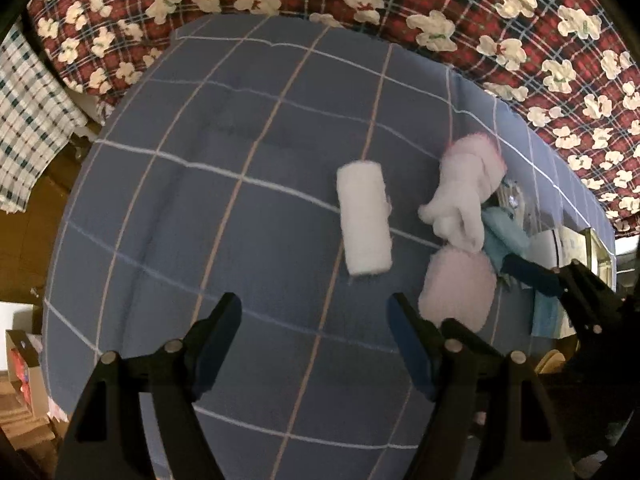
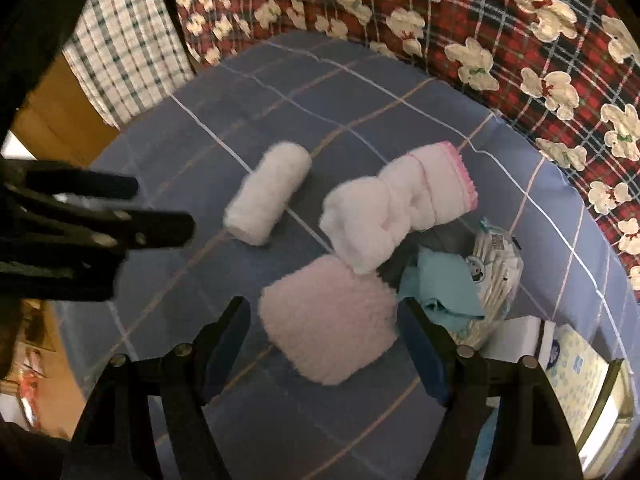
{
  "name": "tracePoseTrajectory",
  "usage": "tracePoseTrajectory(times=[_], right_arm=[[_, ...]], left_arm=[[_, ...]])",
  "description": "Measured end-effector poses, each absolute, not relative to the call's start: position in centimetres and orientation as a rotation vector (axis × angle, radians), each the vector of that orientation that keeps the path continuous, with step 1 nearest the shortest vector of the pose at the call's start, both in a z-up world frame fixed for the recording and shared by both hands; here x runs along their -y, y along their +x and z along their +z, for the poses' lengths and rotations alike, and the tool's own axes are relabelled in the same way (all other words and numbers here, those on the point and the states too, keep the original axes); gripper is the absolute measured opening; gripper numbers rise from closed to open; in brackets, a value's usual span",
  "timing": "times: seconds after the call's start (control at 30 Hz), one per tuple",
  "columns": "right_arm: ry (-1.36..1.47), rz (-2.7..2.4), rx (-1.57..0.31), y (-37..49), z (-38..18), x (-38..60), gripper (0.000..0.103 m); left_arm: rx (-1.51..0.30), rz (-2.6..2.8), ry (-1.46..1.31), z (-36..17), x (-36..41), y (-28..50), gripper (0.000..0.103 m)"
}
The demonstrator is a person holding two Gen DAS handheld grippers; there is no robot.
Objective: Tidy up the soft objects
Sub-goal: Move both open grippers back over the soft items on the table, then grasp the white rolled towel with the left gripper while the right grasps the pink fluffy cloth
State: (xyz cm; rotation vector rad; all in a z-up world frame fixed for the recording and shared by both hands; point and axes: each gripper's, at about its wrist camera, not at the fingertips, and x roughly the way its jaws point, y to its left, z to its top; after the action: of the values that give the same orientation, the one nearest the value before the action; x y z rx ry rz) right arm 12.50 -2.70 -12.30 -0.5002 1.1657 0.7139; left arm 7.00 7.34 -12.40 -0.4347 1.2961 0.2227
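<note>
Right gripper (image 2: 322, 320) nearest, jaws apart, nothing clamped; the folded pink towel (image 2: 330, 320) lies below, between the fingertips. Left gripper (image 1: 316, 316) also spread and empty over bare blue checked sheet (image 1: 208, 184), with wide open room to its left. One white rolled towel (image 1: 363, 219) ahead, apart. One loosely bundled white-and-pink towel (image 2: 396, 204), one teal cloth (image 2: 444, 284), one tissue pack (image 2: 498, 268) near the sheet's right edge.
</note>
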Motion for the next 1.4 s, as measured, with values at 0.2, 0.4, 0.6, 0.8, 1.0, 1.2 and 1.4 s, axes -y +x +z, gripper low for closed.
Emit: tracePoseTrajectory(times=[0.2, 0.4, 0.6, 0.8, 1.0, 1.2, 1.4], right_arm=[[-0.532, 0.711, -1.202, 12.8, -14.1, 2.6, 0.063], [-0.542, 0.771, -1.203, 12.5, -13.4, 2.4, 0.041], [-0.492, 0.781, -1.224, 12.9, -13.6, 3.0, 0.069], [-0.530, 0.773, -1.210, 12.7, -14.3, 2.5, 0.070], [-0.612, 0.786, -1.165, 11.8, -14.2, 2.1, 0.044], [-0.630, 0.810, -1.136, 10.7, -12.9, 2.7, 0.033], [-0.677, 0.839, -1.085, 8.4, -11.6, 3.7, 0.033]], left_arm=[[-1.300, 0.186, -0.415, -13.1, -7.1, 8.8, 0.076], [-1.313, 0.145, -0.387, -14.3, -6.4, 11.1, 0.076], [-1.351, 0.142, -0.342, -16.2, -5.8, 12.5, 0.076], [-1.343, 0.138, -0.312, -16.7, -6.0, 12.9, 0.059], [-1.319, 0.095, -0.356, -16.4, -6.3, 12.5, 0.030], [-1.303, 0.111, -0.403, -15.8, -6.6, 10.9, 0.029], [-1.270, 0.126, -0.450, -14.0, -6.7, 8.8, 0.029]])
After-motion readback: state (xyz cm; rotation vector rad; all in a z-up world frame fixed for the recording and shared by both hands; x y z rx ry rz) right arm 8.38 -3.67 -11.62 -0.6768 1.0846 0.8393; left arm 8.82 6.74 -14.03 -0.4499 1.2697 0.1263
